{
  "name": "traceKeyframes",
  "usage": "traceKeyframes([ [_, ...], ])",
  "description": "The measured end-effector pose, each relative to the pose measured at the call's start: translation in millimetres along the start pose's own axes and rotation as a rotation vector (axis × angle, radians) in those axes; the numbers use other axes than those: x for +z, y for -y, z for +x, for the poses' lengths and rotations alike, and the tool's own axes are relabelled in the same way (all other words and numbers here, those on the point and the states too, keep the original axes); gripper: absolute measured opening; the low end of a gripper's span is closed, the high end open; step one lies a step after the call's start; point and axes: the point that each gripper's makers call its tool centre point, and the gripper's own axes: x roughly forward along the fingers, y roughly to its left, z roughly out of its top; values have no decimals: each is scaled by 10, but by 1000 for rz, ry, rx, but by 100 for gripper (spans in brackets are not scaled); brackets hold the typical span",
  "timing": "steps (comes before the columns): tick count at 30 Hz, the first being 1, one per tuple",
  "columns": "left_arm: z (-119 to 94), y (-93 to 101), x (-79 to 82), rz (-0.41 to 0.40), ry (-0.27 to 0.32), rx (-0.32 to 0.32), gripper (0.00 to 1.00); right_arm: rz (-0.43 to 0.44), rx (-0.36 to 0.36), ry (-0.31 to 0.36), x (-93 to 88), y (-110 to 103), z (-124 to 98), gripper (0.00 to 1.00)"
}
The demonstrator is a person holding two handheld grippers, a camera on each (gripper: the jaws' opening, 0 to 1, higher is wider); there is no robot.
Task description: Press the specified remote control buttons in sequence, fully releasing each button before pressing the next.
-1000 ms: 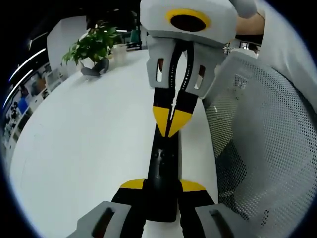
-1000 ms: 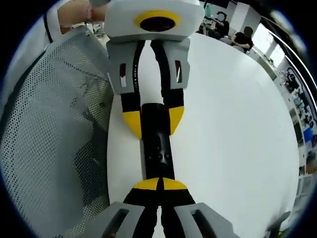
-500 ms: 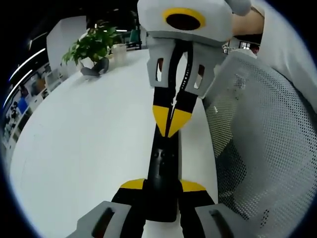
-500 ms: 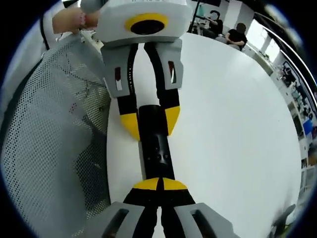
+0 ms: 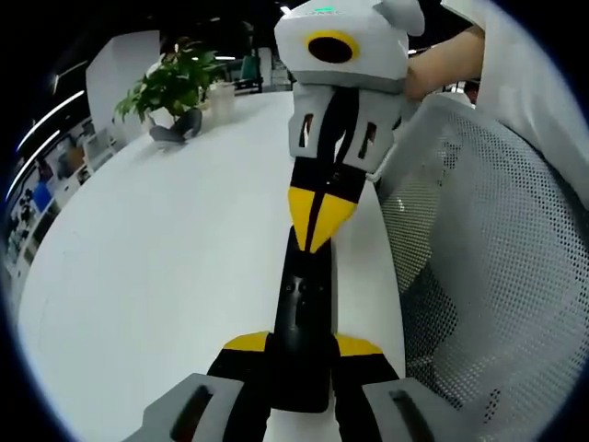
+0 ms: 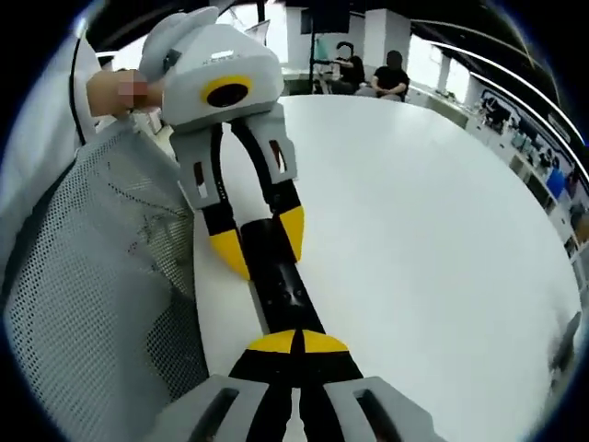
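A slim black remote control [image 5: 304,296] lies lengthwise over the white table's edge, and my left gripper [image 5: 304,343] is shut on its near end, yellow pads on both sides. My right gripper [image 5: 314,241] comes down from the far side, shut, with its joined yellow tips on the remote's upper face just beyond a small button. In the right gripper view, my right gripper [image 6: 296,340] is shut with its tips against the remote control [image 6: 283,287]. Beyond it the left gripper [image 6: 258,245] clamps the far end of the remote, and a person's hand [image 6: 118,92] holds that gripper.
The white round table [image 5: 156,267] stretches away to the left. A potted plant [image 5: 171,87] stands at its far edge. A white mesh chair back [image 5: 488,267] stands close beside the remote, mesh chair back [image 6: 83,304]. Seated people [image 6: 368,72] are far behind.
My right gripper has tilted and its body has swung up and aside, while its tips stay at the same spot on the remote. The left gripper and remote have not moved.
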Motion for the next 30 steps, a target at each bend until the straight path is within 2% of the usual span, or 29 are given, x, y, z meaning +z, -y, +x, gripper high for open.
traceKeyframes([
  [5,0,2,-2,10,-4,-8,24,-26,26,-33,12,0,0,0],
  [7,1,3,-2,14,-6,-12,24,-74,23,-52,10,25,1,0],
  [10,-1,5,-1,20,-5,-16,24,-87,62,-46,65,-33,25,4],
  [13,0,9,3,30,0,-24,24,-176,65,-100,41,-23,56,4],
  [17,-3,20,4,50,5,-38,24,-165,96,-131,38,-43,37,5],
  [19,-2,24,7,51,7,-43,24,-249,94,-174,23,-28,41,7],
  [23,-6,26,7,55,15,-47,24,-278,99,-222,34,-58,61,7],
  [28,3,28,15,53,20,-47,24,-290,99,-248,38,-58,74,7],
  [29,4,28,17,53,21,-47,24,-350,101,-274,25,-50,68,7],
  [30,6,27,18,53,22,-47,24,-348,93,-285,25,-60,72,7],
])
